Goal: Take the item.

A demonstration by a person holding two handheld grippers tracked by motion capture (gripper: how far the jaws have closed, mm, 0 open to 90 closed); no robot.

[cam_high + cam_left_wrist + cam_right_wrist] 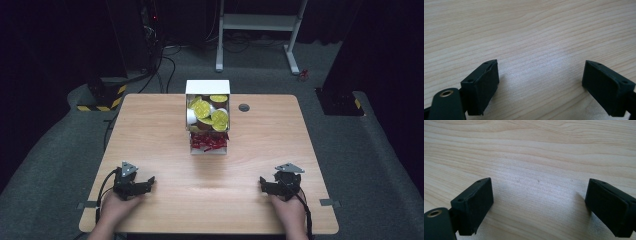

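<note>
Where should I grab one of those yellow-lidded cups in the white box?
Take a top yellow-lidded cup by its round rim, coming from above and the near side. The white box has a tall back wall, and the cups lie heaped and tilted, so side access looks blocked. Both grippers are open.

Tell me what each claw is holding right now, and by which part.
Nothing is held. The left claw and the right claw both stand open over the bare wooden table, nothing between their jaws. The white box of items sits untouched farther up the table.
</note>
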